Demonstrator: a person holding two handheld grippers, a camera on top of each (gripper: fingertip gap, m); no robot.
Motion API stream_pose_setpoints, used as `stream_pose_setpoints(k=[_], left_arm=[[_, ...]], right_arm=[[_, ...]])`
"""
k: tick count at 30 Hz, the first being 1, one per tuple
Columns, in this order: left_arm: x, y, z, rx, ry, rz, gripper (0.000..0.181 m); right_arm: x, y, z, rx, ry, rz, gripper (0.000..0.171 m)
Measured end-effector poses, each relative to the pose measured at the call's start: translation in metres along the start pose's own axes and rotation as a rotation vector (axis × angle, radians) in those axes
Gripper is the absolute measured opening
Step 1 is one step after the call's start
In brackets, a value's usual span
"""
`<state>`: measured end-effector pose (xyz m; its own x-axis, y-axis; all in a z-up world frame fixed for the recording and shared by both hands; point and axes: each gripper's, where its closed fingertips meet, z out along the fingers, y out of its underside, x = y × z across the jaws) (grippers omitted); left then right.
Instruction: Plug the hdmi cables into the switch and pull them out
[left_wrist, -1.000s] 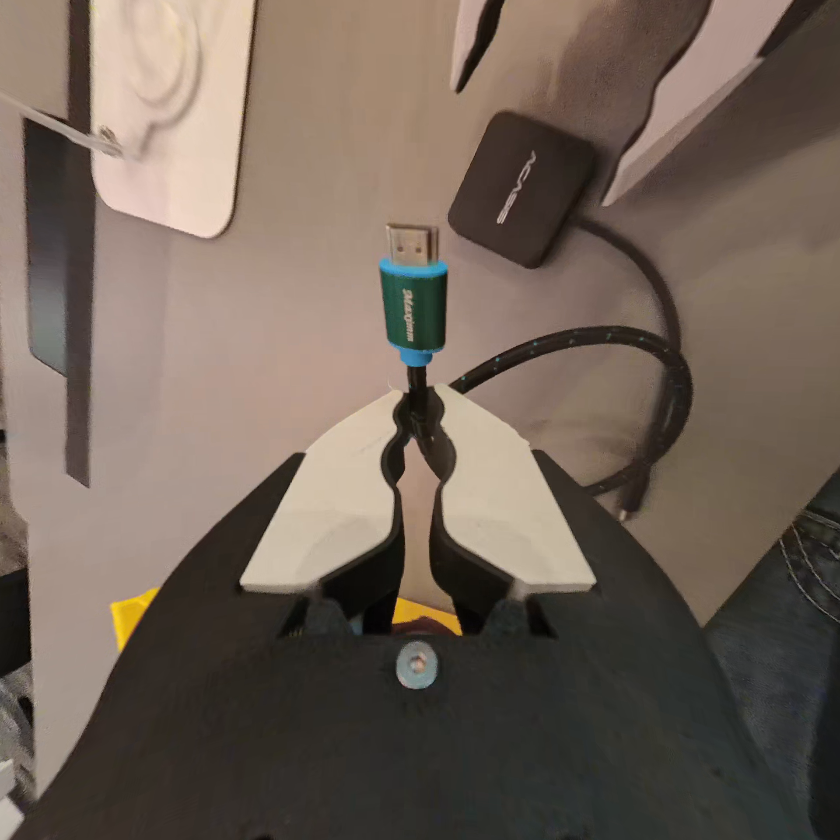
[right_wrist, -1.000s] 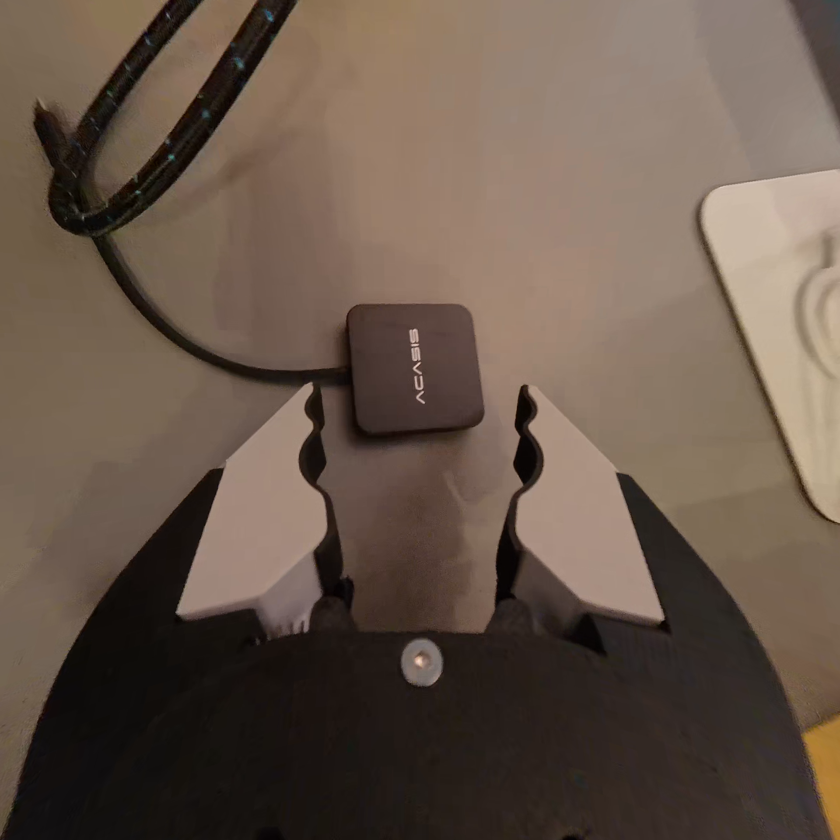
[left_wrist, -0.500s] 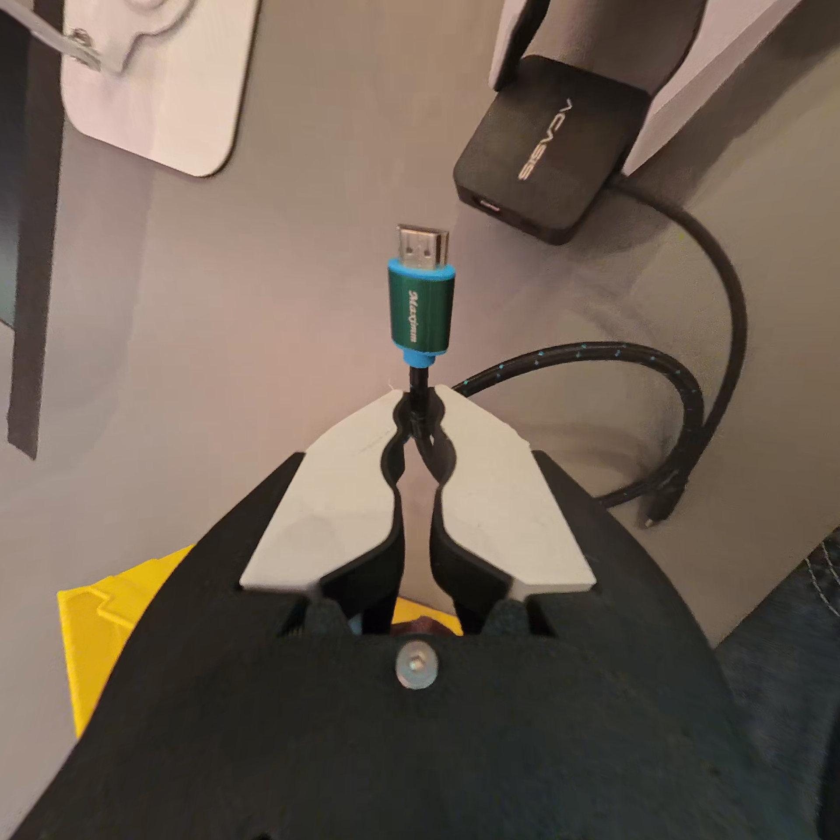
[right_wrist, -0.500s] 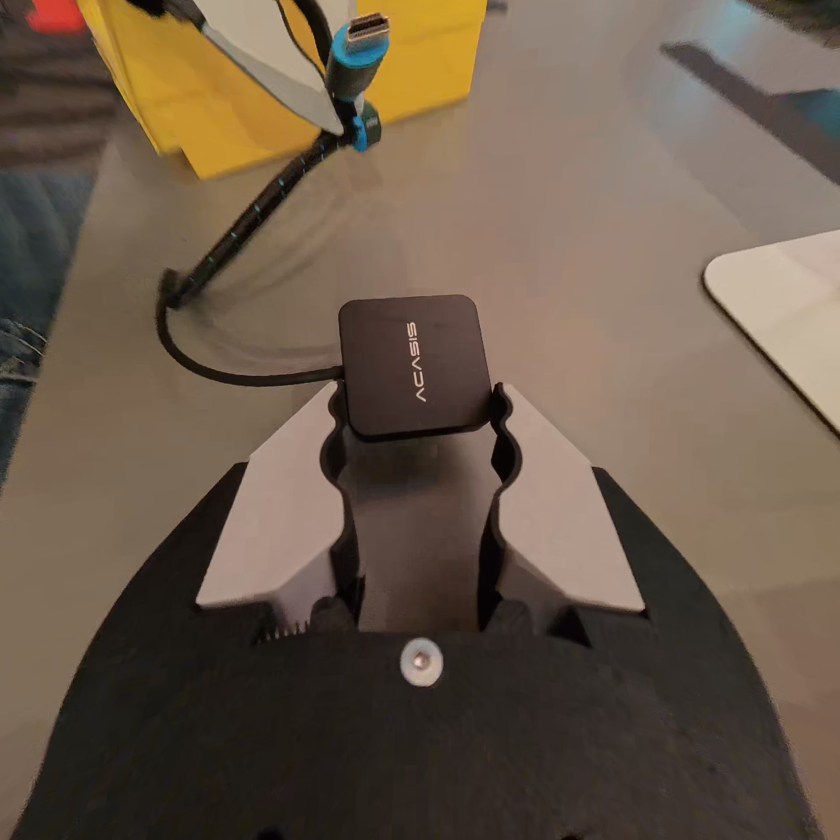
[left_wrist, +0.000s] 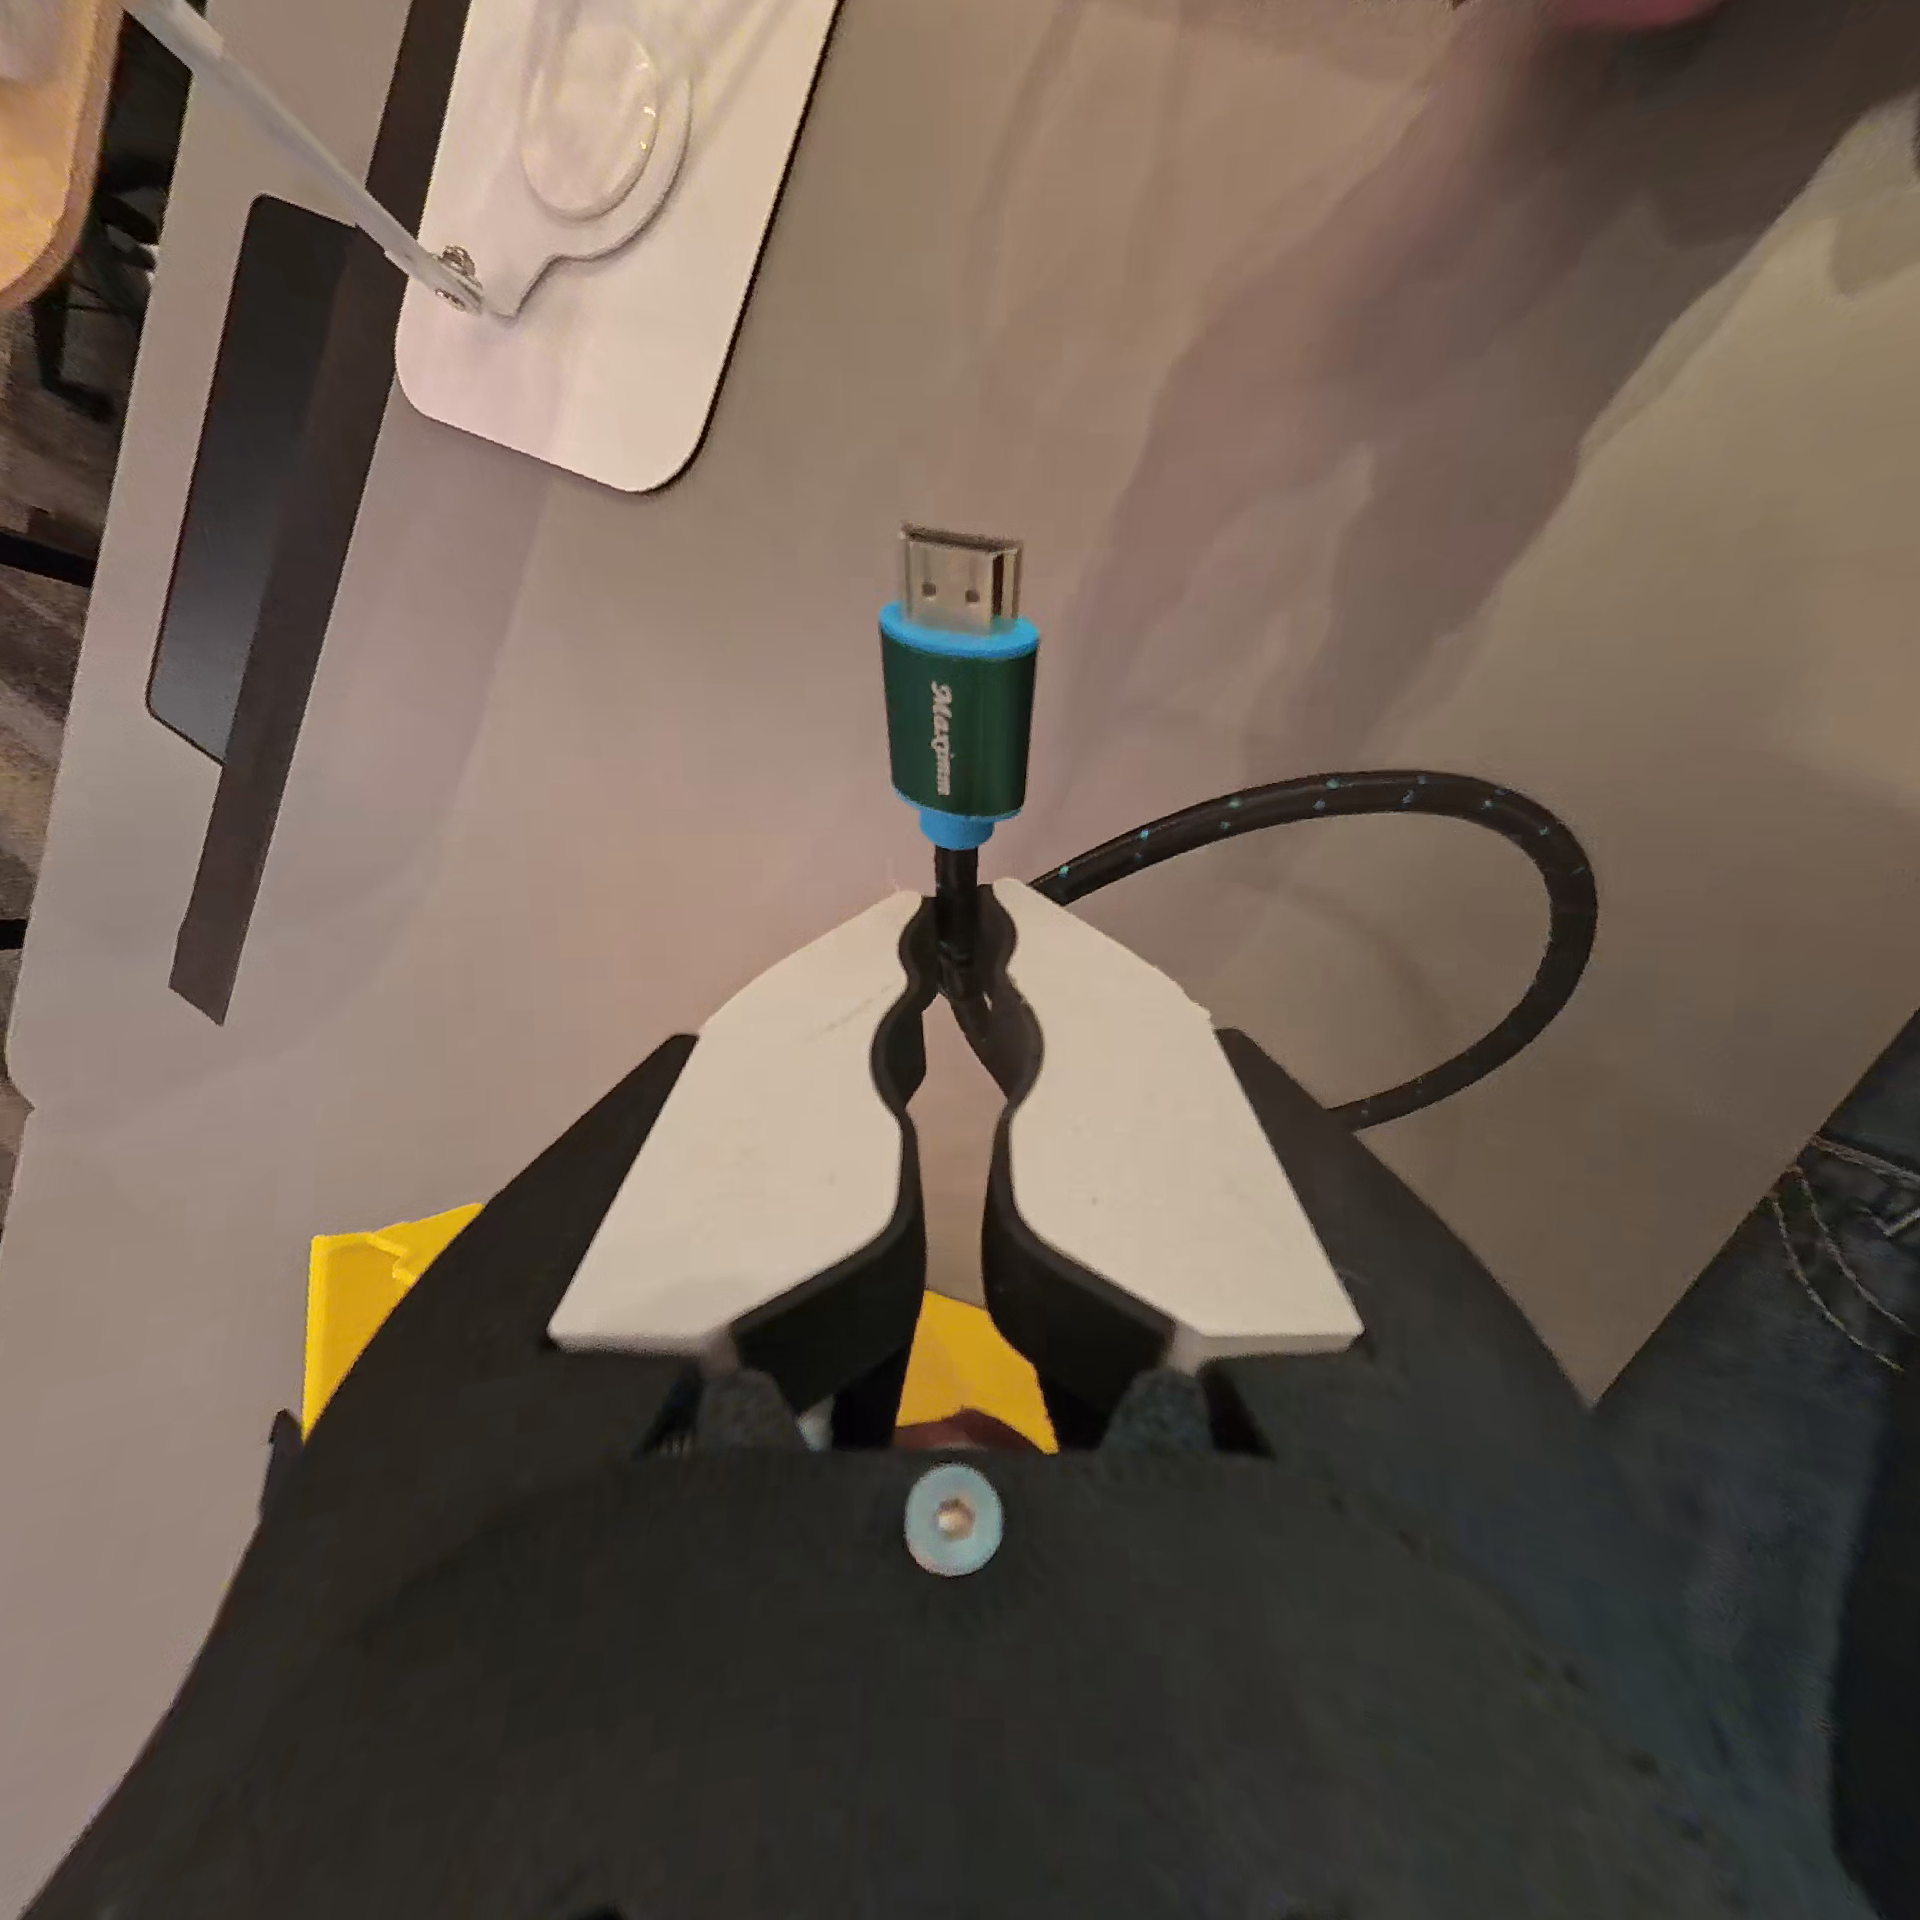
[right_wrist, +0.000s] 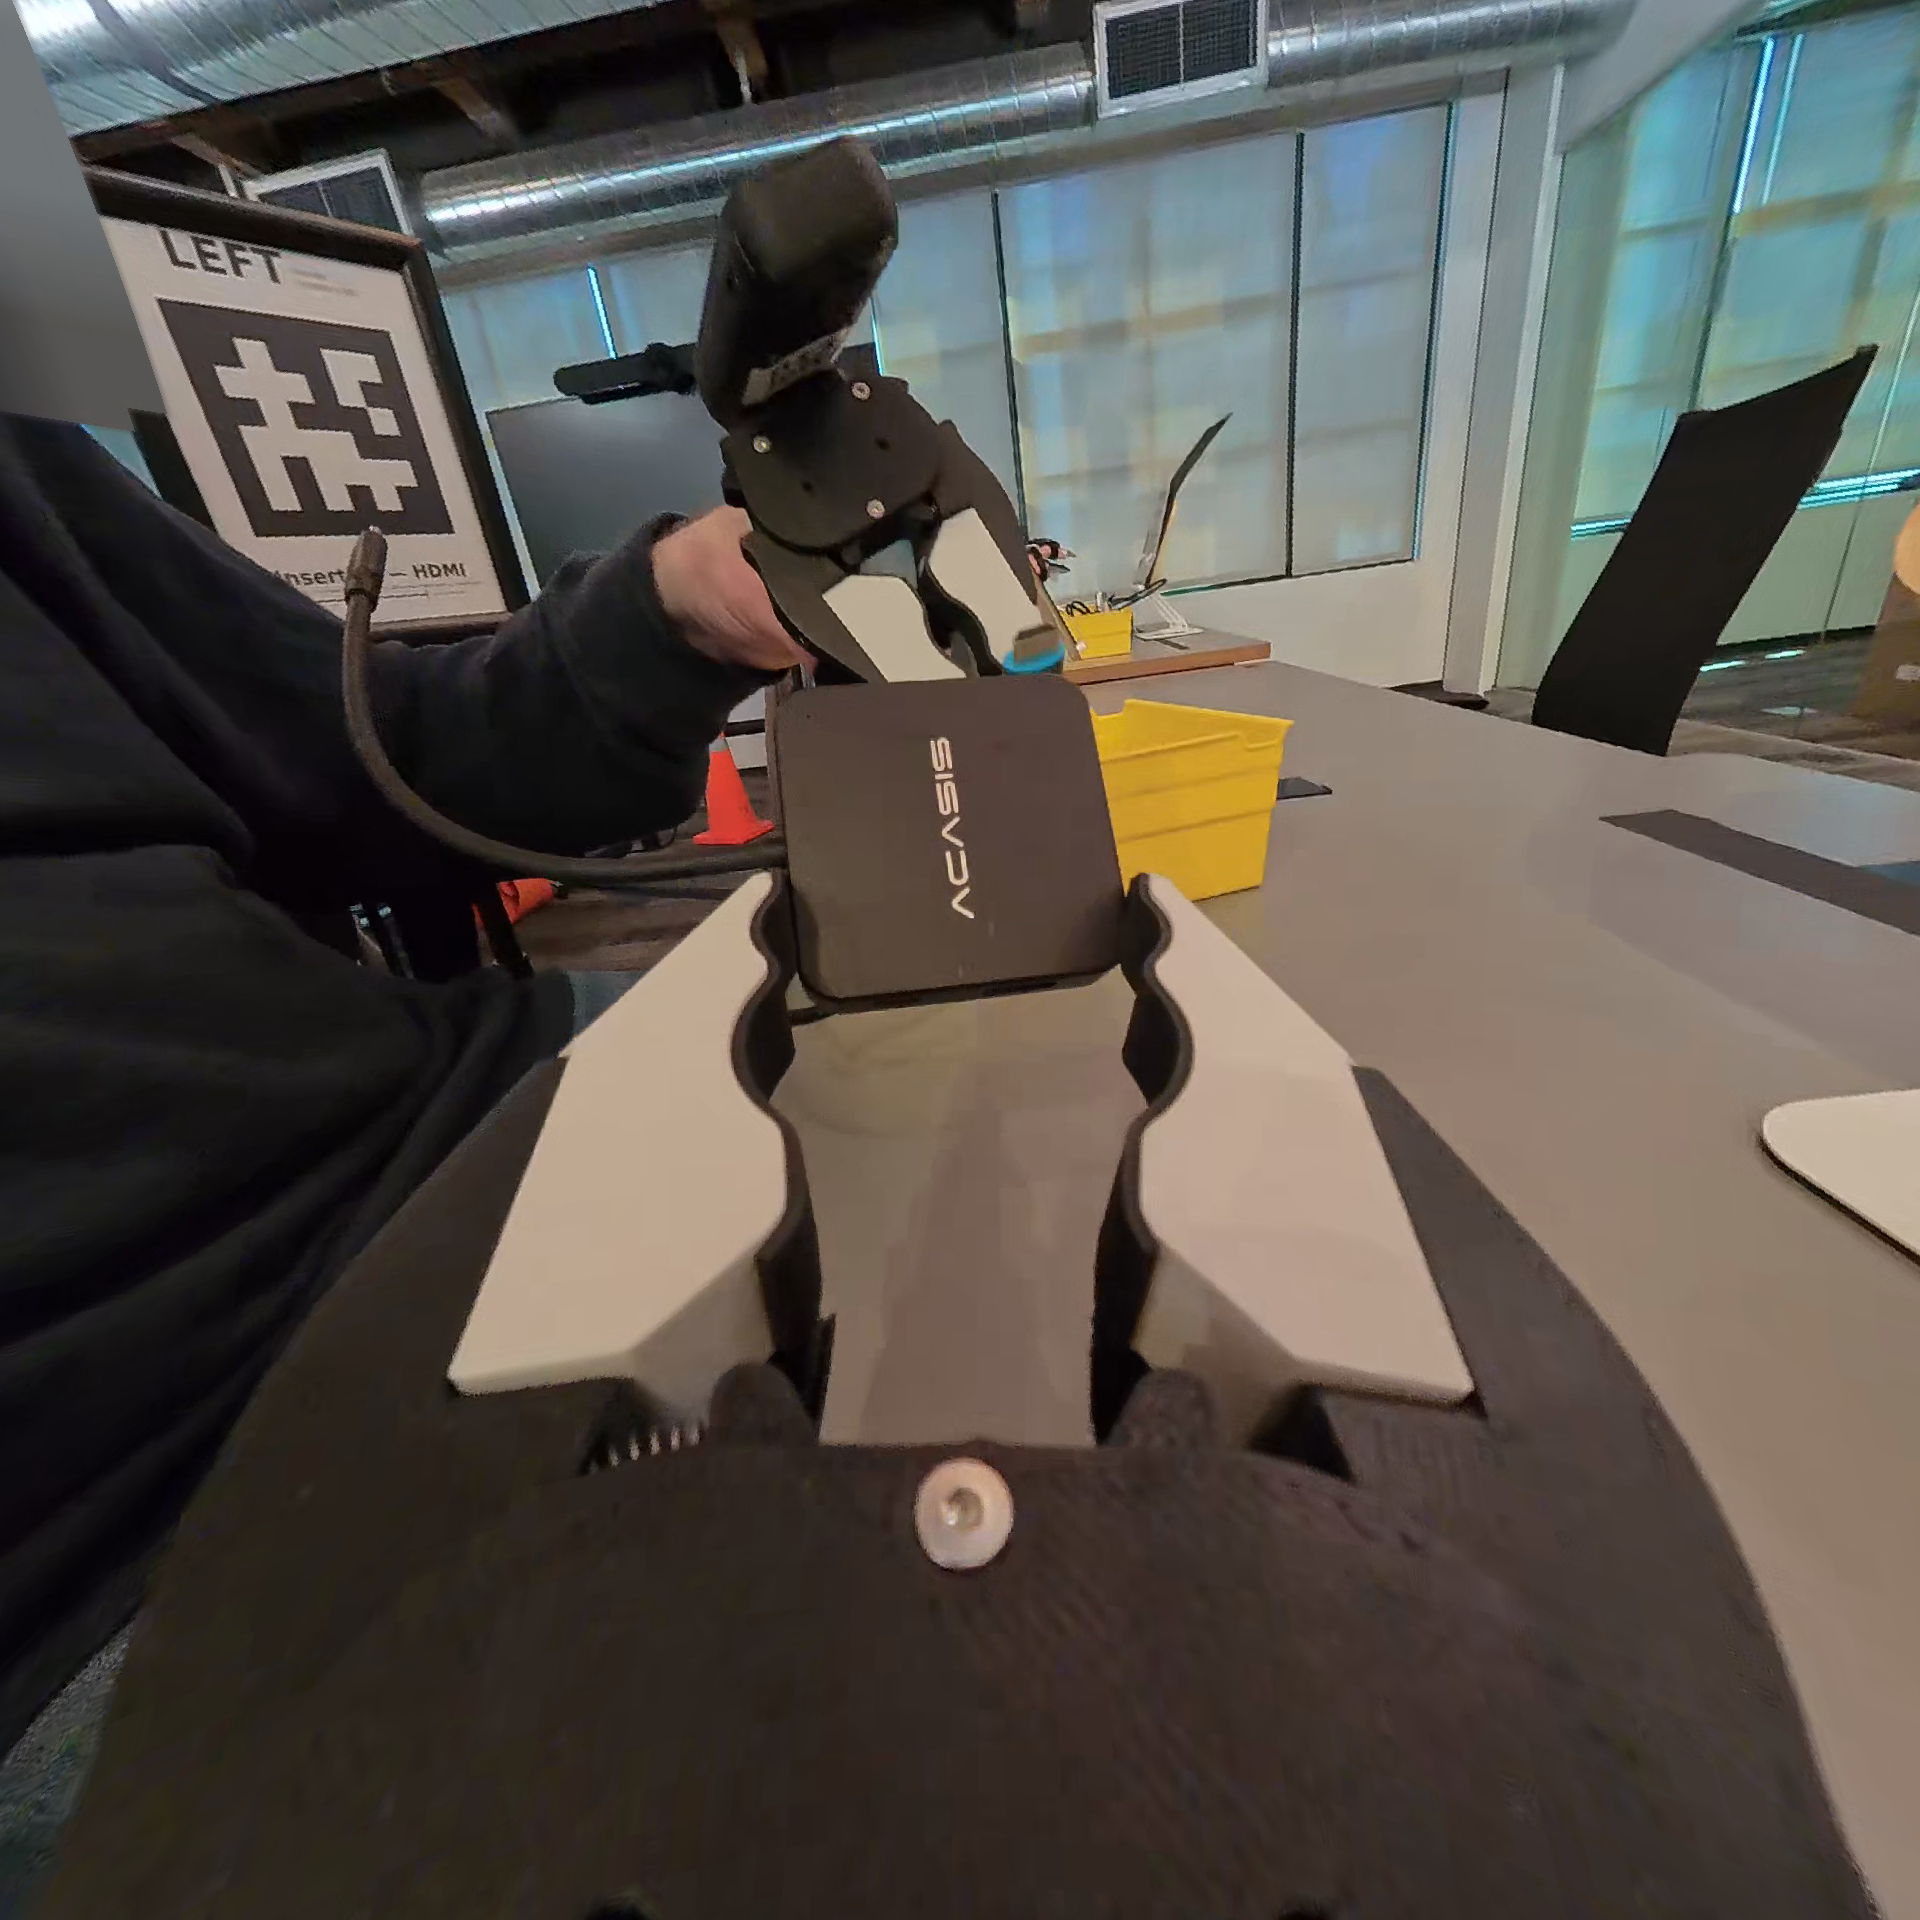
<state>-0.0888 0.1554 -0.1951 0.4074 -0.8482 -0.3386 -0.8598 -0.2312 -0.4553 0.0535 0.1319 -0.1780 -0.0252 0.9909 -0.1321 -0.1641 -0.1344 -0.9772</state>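
Between my right gripper's (right_wrist: 956, 935) jaws sits the switch (right_wrist: 940, 831), clamped and lifted; my left gripper (left_wrist: 956, 914) pinches the HDMI cable (left_wrist: 1455, 800) behind its plug (left_wrist: 958, 717). Port hidden, so misalignment probably jams it.

A long grey table (right_wrist: 1558, 935) runs toward tall windows (right_wrist: 1143, 364) glowing with daylight. Silver ducts (right_wrist: 935, 114) cross the dark open ceiling, and a black chair back (right_wrist: 1704, 561) stands at right.

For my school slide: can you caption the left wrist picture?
The left gripper pinches a braided HDMI cable, its green-and-blue plug pointing over the grey table.
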Motion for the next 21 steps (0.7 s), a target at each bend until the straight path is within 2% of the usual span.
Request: stream_pose_setpoints(k=[7,17,21], left_arm=[[0.008,0.006,0.013,-0.066,-0.004,0.036,0.006],[0.026,0.017,0.037,-0.146,0.041,0.072,0.006],[0.033,0.022,0.049,-0.178,0.058,0.083,0.006]], right_arm=[[-0.003,0.005,0.002,-0.038,0.003,-0.032,0.062],[0.01,0.044,0.005,-0.263,0.093,-0.104,0.062],[0.01,0.049,0.006,-0.289,0.096,-0.118,0.062]])
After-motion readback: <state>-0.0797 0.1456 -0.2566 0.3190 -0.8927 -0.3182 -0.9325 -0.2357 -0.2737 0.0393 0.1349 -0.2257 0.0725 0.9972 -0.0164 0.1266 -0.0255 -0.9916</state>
